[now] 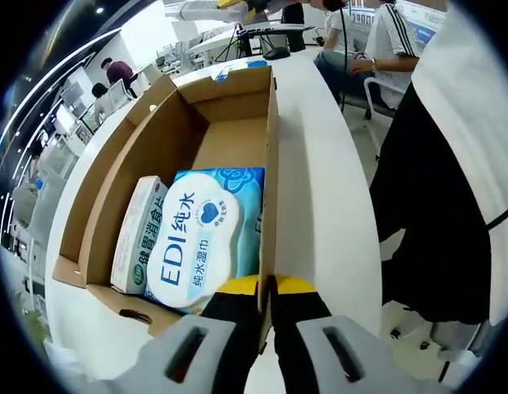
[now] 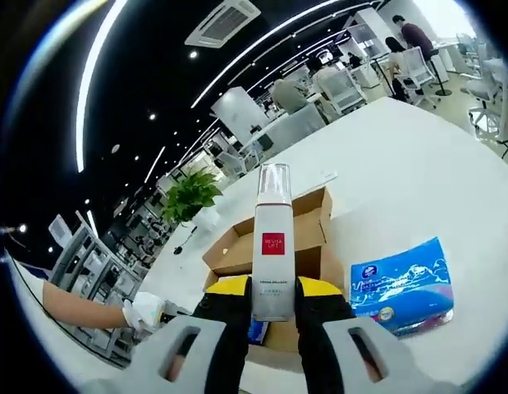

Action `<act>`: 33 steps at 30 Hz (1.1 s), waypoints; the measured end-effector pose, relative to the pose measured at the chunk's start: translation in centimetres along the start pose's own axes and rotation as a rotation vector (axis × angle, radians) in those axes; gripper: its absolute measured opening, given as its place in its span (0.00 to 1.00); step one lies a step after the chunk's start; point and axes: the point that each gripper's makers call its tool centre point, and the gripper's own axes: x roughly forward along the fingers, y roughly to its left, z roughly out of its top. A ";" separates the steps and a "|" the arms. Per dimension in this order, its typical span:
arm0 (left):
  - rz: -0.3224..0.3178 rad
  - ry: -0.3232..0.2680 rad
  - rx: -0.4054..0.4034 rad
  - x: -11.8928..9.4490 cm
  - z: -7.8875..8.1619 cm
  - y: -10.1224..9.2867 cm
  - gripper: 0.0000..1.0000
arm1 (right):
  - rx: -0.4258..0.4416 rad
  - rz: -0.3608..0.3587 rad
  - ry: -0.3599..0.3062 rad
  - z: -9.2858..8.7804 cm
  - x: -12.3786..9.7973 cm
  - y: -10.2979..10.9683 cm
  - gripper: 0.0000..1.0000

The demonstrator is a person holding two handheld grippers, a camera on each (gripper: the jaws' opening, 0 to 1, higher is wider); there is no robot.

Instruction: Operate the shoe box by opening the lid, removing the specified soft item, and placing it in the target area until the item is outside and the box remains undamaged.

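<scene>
Meanwhile the left gripper (image 1: 268,289) pinches the cardboard box (image 1: 271,148) wall, the right gripper (image 2: 272,297) clamps a rigid bottle (image 2: 273,246), and the soft, squashy wipes pack (image 1: 206,238) probably suits an edge grip.

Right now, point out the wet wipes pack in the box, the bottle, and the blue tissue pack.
wet wipes pack (image 1: 200,238), left gripper view, white label centre.
bottle (image 2: 273,254), right gripper view, near its red label.
blue tissue pack (image 2: 401,286), right gripper view, top face.
</scene>
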 end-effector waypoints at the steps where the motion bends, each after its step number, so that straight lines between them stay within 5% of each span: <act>1: 0.001 -0.001 0.000 0.0 0.0 0.0 0.04 | -0.019 -0.015 -0.001 0.3 -0.4 -0.4 0.19; 15: -0.001 0.004 -0.004 0.0 0.0 0.1 0.04 | -0.035 -0.152 -0.064 2.9 -5.6 -5.2 0.19; 33: -0.002 0.006 -0.002 -0.1 0.2 0.0 0.04 | -0.156 -0.296 -0.002 3.1 -9.1 -9.2 0.19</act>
